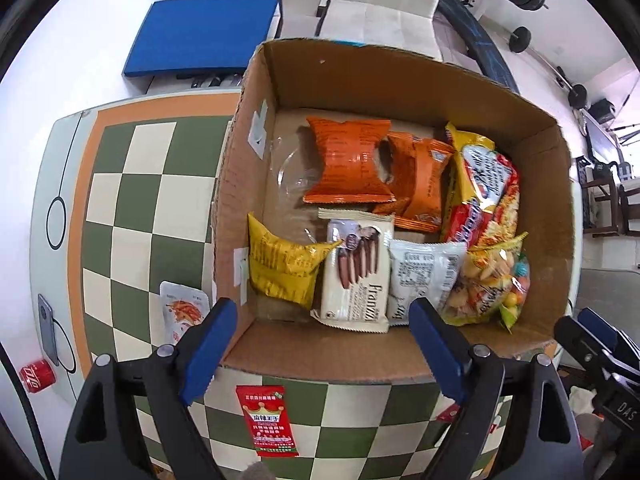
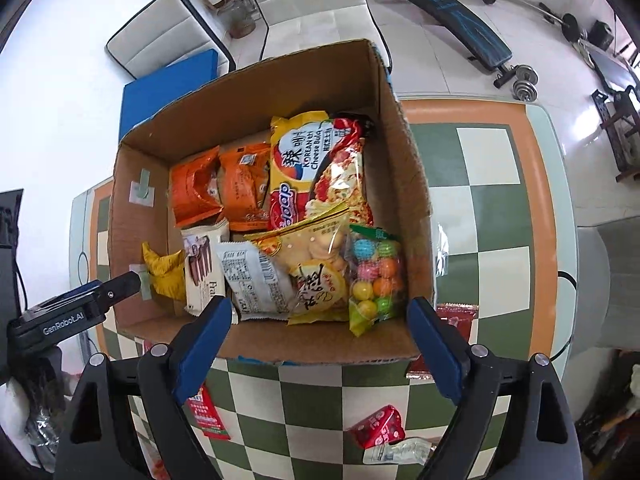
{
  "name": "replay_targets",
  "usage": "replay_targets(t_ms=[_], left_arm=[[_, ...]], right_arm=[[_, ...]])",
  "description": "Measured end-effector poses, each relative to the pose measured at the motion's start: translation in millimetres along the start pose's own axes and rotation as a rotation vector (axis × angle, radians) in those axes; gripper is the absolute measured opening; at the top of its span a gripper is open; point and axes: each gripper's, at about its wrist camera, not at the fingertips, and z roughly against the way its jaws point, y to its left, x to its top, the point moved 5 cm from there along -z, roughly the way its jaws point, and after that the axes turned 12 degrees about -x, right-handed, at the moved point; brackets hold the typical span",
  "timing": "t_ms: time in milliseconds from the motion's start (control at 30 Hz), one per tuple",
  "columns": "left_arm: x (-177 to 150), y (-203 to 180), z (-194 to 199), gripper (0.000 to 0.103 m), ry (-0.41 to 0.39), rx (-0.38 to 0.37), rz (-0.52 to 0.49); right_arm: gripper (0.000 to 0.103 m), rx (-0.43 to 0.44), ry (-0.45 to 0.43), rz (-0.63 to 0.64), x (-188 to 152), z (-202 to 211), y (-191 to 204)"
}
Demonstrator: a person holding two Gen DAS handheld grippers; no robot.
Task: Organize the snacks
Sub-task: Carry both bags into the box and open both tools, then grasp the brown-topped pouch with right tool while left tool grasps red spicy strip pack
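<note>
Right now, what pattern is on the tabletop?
Green and cream checks with an orange border on the tabletop, clearest in the left wrist view.

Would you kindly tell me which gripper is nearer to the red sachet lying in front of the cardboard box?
Left. The left gripper hovers directly above the red sachet, which shows between its open fingers. The right gripper sits further right; there the sachet lies beyond its left finger.

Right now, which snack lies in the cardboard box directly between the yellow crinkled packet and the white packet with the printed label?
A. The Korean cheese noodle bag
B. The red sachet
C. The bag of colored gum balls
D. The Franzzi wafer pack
D: in the left wrist view the Franzzi wafer pack sits between the yellow crinkled packet and the white packet along the near wall of the cardboard box.
</note>
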Motion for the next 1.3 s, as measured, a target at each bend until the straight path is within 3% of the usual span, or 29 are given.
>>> replay_targets(t_ms=[167, 233, 433, 600, 700, 833, 933, 1033, 1167, 1300], left_arm=[[-6, -9, 16, 0.088, -0.032, 0.005, -0.024], [-9, -12, 25, 0.098, -0.062, 0.011, -0.036], [-29, -20, 52, 0.098, -0.12, 0.003, -0.065], [-71, -14, 67, 0.098, -0.147, -0.012, -0.057], [-103, 3, 63, 0.098, -0.14, 0.024, -0.033], [-149, 35, 32, 0.098, -0.049, 0.07, 0.038], [-177, 56, 4, 0.098, 0.025, 0.081, 0.094], [-199, 75, -24, 0.098, 0.084, 0.077, 0.168], [-214, 85, -48, 0.098, 0.132, 0.055, 0.237], [-220, 83, -64, 0.098, 0.158, 0.033, 0.262]], right_arm=[[0.092, 0.002, -0.016, 0.018, -6, 11, 9], [0.096, 0.008, -0.025, 0.02, -9, 17, 12], [0.098, 0.025, -0.098, 0.038, -21, 43, 15], [0.098, 0.086, -0.088, 0.02, -51, 53, 7], [0.098, 0.097, -0.049, 0.004, -81, 45, -1], [0.098, 0.102, 0.031, -0.019, -123, 20, -9], [0.098, 0.091, 0.088, -0.1, -151, -4, -28], [0.098, 0.095, 0.154, -0.263, -175, -29, -59], [0.098, 0.156, 0.262, -0.555, -213, -65, -104], [0.098, 0.156, 0.355, -0.708, -241, -100, -122]])
